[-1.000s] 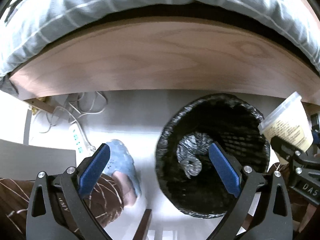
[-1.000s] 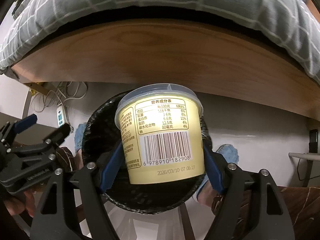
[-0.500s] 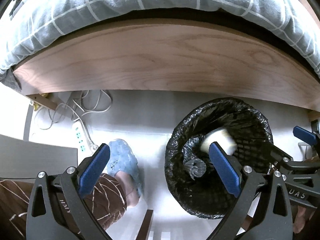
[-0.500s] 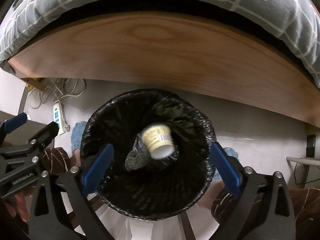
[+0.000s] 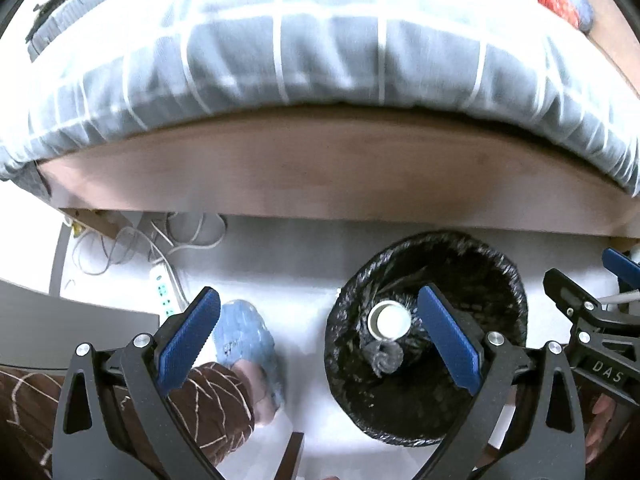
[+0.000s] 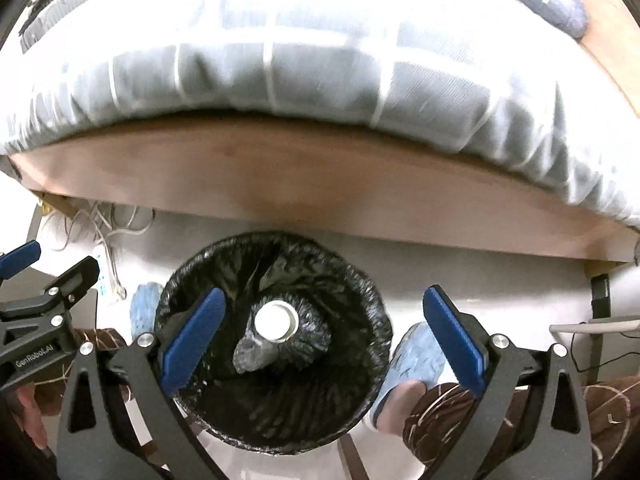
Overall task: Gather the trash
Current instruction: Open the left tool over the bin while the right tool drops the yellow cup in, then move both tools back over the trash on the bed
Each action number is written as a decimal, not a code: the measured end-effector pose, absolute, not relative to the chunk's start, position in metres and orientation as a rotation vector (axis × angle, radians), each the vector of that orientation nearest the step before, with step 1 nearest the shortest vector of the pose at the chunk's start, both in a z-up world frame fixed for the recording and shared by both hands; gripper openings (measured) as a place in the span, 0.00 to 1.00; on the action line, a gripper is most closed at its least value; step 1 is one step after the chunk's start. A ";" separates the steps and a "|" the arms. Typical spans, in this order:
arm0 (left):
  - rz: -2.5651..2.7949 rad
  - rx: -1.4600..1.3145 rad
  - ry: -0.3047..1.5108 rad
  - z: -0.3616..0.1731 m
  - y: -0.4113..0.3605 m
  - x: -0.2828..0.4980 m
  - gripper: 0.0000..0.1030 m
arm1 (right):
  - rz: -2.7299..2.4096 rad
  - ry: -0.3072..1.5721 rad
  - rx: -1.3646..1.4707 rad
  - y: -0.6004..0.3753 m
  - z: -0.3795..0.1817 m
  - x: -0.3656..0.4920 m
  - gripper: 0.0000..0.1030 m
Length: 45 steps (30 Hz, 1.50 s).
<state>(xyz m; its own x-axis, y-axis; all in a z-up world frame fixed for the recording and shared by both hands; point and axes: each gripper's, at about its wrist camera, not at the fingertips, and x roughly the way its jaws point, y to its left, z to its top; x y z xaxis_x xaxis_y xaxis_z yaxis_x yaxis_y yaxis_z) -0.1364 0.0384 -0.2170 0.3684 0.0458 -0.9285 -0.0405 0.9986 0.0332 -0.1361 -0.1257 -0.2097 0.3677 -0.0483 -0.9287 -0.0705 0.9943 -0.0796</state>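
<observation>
Right wrist view: your right gripper hangs wide open and empty over the bin, where the cup released a second ago now lies on what looks like crumpled plastic. Your left gripper gapes empty too. Bed frame, power strip and slippered foot surround the bin.

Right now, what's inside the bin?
Inside the black-lined bin a tub lies with its white round end facing up, resting against a crumpled silvery wrapper. Anything beneath them is hidden by the dark liner folds.
</observation>
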 end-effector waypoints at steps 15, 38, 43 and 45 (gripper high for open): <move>0.010 -0.039 1.037 -0.139 0.029 -0.126 0.94 | -0.028 1.000 -0.099 -0.149 -0.132 -0.134 0.93; -0.062 -0.049 0.872 -0.063 -0.010 -0.037 0.94 | -0.085 0.753 -0.045 -0.218 -0.038 -0.073 0.93; -0.040 -0.041 0.865 -0.063 -0.008 -0.004 0.94 | -0.098 0.753 -0.050 -0.227 -0.041 -0.039 0.92; -0.039 -0.047 0.864 -0.064 -0.007 0.005 0.94 | -0.099 0.758 -0.045 -0.228 -0.044 -0.029 0.92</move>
